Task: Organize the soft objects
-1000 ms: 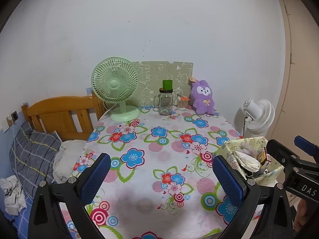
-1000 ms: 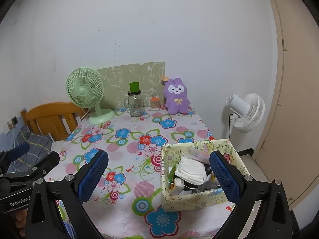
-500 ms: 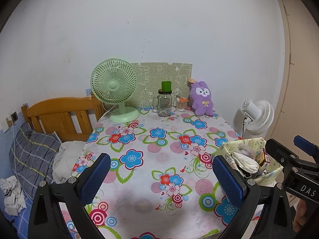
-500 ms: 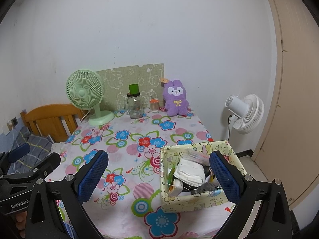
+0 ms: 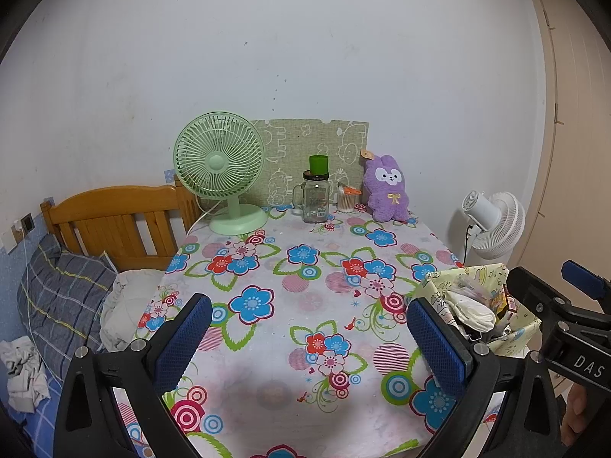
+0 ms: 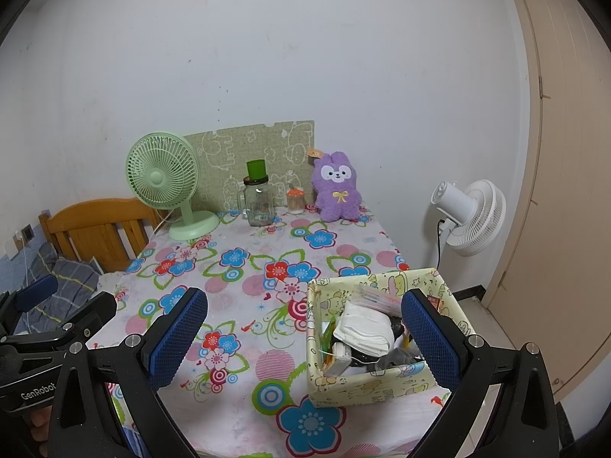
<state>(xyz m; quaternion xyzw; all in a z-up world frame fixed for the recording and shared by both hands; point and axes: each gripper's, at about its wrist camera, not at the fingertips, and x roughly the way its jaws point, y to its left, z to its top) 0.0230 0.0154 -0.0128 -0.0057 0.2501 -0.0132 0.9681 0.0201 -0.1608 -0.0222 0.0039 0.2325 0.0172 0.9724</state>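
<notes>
Grippers — left gripper (image 5: 309, 337) and right gripper (image 6: 303, 330) — hover spread and empty above the floral table (image 6: 244, 286).

a small bedroom at home
a wooden bed headboard (image 5: 114, 217) with a pillow (image 5: 61, 297) sits beside a table (image 5: 305, 305) under a flowered cloth, plush rabbit (image 5: 385, 189) on it.

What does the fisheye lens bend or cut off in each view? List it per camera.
Left wrist view: black corner vignette; door frame bows inward; yellow box partly hidden behind the right gripper. Right wrist view: same vignette; door curves strongly; purple plush stays sharp and evenly lit.
</notes>
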